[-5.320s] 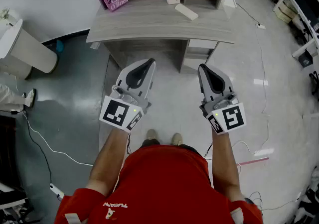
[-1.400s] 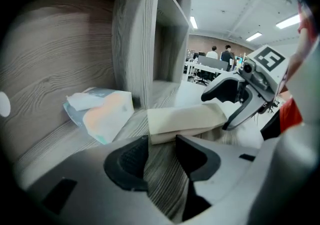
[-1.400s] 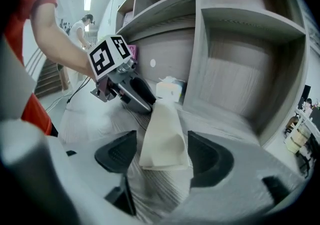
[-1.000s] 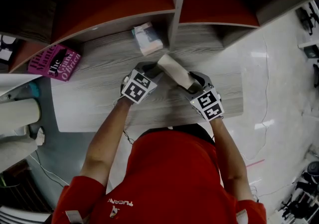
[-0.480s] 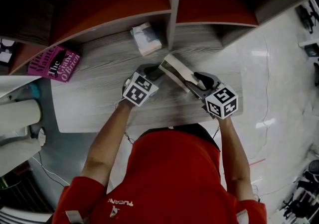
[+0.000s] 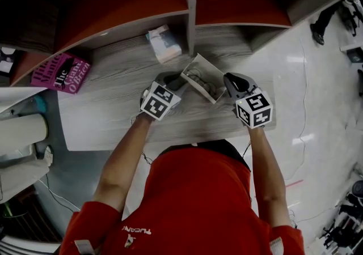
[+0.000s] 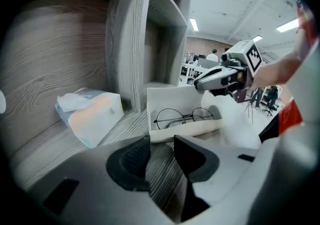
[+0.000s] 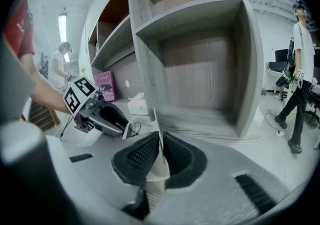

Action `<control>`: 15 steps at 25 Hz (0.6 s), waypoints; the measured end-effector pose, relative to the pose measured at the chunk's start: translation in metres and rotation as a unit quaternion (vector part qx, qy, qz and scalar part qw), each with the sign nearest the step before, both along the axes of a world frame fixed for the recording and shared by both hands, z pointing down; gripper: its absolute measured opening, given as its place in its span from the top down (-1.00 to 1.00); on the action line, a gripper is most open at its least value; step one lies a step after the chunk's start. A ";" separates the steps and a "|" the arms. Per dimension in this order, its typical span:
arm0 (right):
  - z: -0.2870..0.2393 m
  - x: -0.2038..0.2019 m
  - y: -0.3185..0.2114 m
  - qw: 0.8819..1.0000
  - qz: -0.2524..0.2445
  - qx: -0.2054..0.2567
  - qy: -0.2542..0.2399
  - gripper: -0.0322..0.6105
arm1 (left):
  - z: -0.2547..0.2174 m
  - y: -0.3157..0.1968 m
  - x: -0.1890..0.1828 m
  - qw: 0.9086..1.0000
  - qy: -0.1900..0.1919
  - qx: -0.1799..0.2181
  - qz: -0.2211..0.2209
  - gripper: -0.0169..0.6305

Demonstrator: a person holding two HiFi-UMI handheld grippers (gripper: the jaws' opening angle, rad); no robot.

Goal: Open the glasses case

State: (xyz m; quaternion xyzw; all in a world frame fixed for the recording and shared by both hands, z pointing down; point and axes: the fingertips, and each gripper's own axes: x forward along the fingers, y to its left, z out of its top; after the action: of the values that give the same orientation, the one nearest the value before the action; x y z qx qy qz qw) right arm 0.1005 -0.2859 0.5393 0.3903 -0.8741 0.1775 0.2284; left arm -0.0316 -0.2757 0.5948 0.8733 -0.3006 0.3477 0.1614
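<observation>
The lid [image 8: 156, 171] of the glasses case [image 6: 202, 77] had just swung up. A second before, the case lay shut between the two hand-held grippers. Now it stood open on the tabletop [image 6: 113, 118], its tray facing upward and a pair of round glasses [image 7: 182, 116] lying inside.

The right hand-held gripper [image 8: 159, 139] had just been closing. Its jaws were pinched together on the thin edge of the lid, which ran straight up between its pads. It had also shifted away from the left one as the lid came up.

The left hand-held gripper [image 7: 161, 144] had kept its place, its jaws apart with only bare wood grain between them. The case's tray sat just ahead of its tips, possibly touching, though the view did not settle that. A tissue pack [image 7: 90, 114] lay ahead of it and to its left.

By my reading the opening was essentially done. What remained was to let go of the lid without it dropping shut.
</observation>
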 end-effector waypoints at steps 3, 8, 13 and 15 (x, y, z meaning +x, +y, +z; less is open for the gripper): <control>0.005 0.008 -0.010 1.000 0.010 0.006 0.022 0.79 | 0.000 -0.001 0.002 1.000 0.001 0.000 -0.006 0.50; 0.011 0.017 -0.020 0.999 0.017 0.009 0.041 0.78 | 0.000 -0.004 0.006 1.000 0.002 0.002 -0.014 0.50; 0.016 0.020 -0.024 0.998 0.019 0.012 0.054 0.77 | 0.000 -0.007 0.007 1.000 -0.003 0.007 -0.021 0.50; 0.015 0.020 -0.024 0.998 0.016 0.015 0.056 0.77 | 0.000 -0.006 0.007 1.000 -0.003 0.008 -0.022 0.50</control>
State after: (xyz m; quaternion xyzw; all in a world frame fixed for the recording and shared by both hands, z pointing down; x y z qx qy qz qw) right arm 0.1203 -0.3095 0.5538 0.4174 -0.8561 0.1457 0.2678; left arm -0.0243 -0.2819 0.5949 0.8666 -0.3229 0.3445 0.1615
